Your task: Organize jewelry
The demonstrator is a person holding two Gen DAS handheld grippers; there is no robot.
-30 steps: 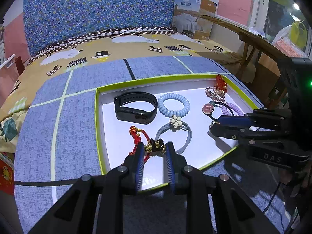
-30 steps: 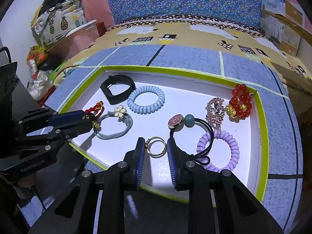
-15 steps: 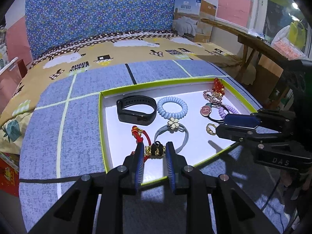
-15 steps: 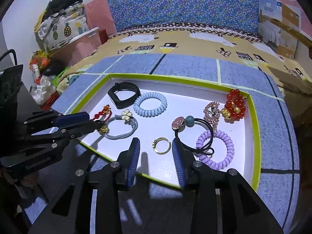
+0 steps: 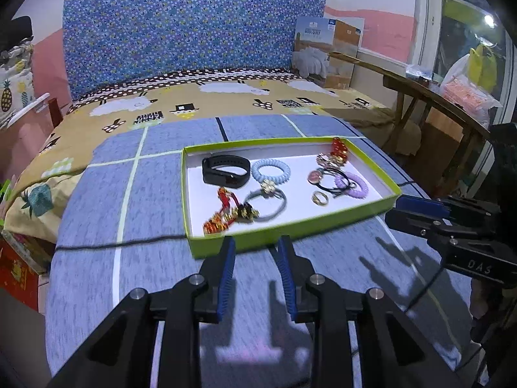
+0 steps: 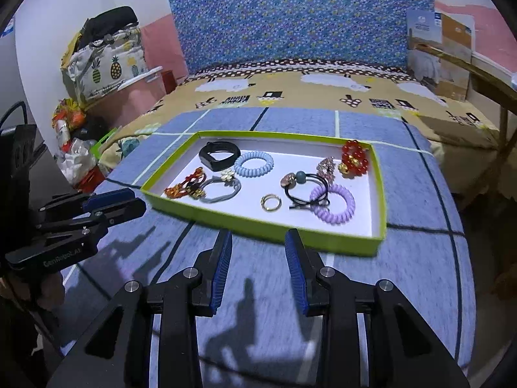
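Observation:
A shallow green-rimmed tray [image 5: 290, 228] [image 6: 258, 224] lies on the blue bedspread. It holds a black band [image 5: 226, 169] [image 6: 219, 155], a light blue coil tie [image 5: 270, 170] [image 6: 254, 164], a grey flower tie [image 6: 223, 190], a red cord charm [image 5: 226, 208] [image 6: 182, 187], a gold ring [image 5: 320, 198] [image 6: 270, 202], a purple coil tie [image 6: 332, 203], a black tie and red beads [image 6: 354, 158]. My left gripper [image 5: 255, 260] is open and empty, just short of the tray's near rim. My right gripper [image 6: 258, 258] is open and empty, also short of the rim.
The bedspread [image 6: 404, 274] drops off at its near and side edges. A cardboard box [image 5: 329, 55] stands at the back right beside a wooden frame [image 5: 429, 97]. Bags [image 6: 103, 61] are piled at the left of the bed.
Both grippers have pulled back out of the tray toward me and opened wider. The left one let go of the red cord charm, the right one backed off from the gold ring.

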